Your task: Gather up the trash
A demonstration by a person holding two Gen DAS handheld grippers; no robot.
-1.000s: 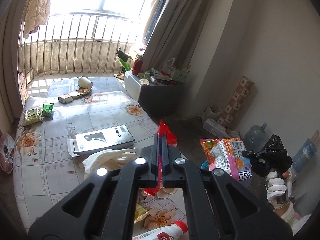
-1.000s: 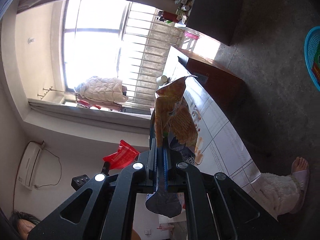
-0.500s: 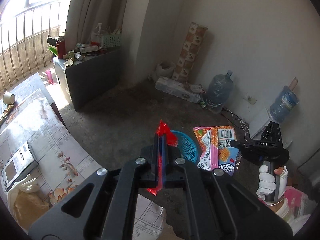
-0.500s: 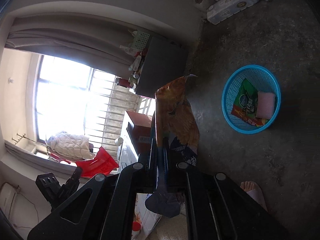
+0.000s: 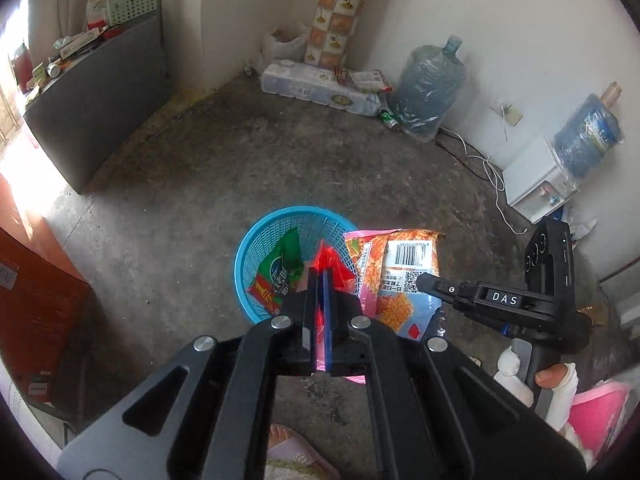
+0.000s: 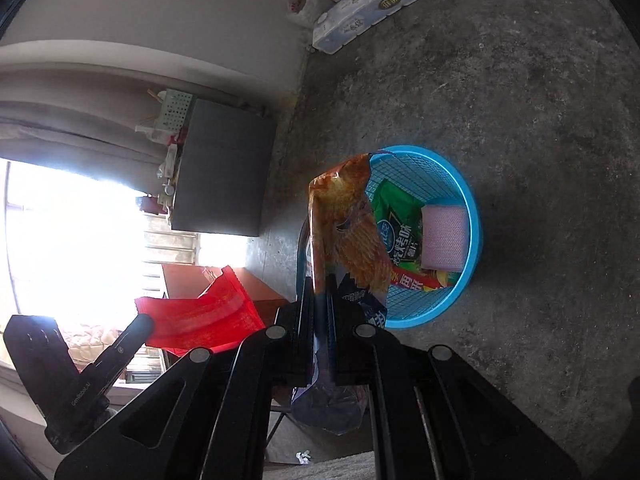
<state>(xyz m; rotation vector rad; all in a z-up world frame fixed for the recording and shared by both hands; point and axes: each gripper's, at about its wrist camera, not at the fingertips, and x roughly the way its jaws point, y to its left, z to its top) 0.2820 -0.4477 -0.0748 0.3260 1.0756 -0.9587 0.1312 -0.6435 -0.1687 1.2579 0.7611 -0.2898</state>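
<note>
Left tongs point(image 5: 320, 276) are clamped on a red wrapper point(image 5: 330, 262), which hangs over the blue basket point(image 5: 244, 256) on the concrete floor point(image 5: 280, 152). Right tongs point(image 6: 320, 300) are clamped on an orange snack bag point(image 6: 348, 232), held upright at the basket's 9 o'clock rim in the right wrist view. In the left wrist view that bag sits at 3 o'clock of the basket, barcode side showing, just beside the rim. Inside the basket lie a green packet point(image 6: 400, 224) and a pink pad point(image 6: 444, 236). A gloved hand point(image 5: 536, 384) grips the right tool's handle. At 12 o'clock beyond the basket: a tissue pack point(image 5: 320, 90) and a water jug point(image 5: 430, 88) against the wall. A grey cabinet point(image 5: 104, 92) stands at 10 o'clock.
</note>
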